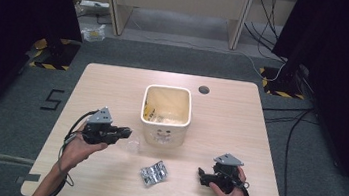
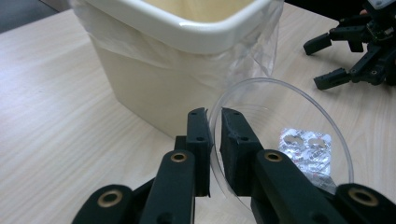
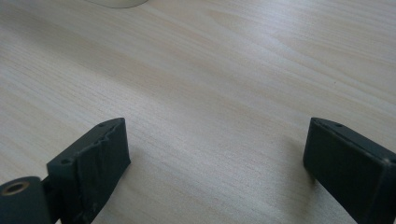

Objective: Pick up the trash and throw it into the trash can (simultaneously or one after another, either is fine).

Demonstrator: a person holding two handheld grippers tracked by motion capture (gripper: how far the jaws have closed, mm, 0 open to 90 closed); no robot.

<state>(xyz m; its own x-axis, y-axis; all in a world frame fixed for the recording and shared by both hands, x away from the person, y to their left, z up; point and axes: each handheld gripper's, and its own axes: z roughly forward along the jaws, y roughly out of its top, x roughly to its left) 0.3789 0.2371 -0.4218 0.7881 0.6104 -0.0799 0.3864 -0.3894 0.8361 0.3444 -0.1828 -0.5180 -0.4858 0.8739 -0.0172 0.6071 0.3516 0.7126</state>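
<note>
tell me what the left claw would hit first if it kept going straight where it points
Most likely the cream bin. The left claw, shut on the rim of a clear plastic lid, points at the bin's near wall, with nothing between them, though depth is hard to judge.

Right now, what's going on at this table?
A person is working with a gripper in each hand at a wooden table. The left gripper is shut on the rim of a clear plastic lid, holding it up beside a cream bin lined with a clear bag. The right gripper rests open over bare tabletop, holding nothing. A silver blister pack lies on the table between the two grippers, untouched.
</note>
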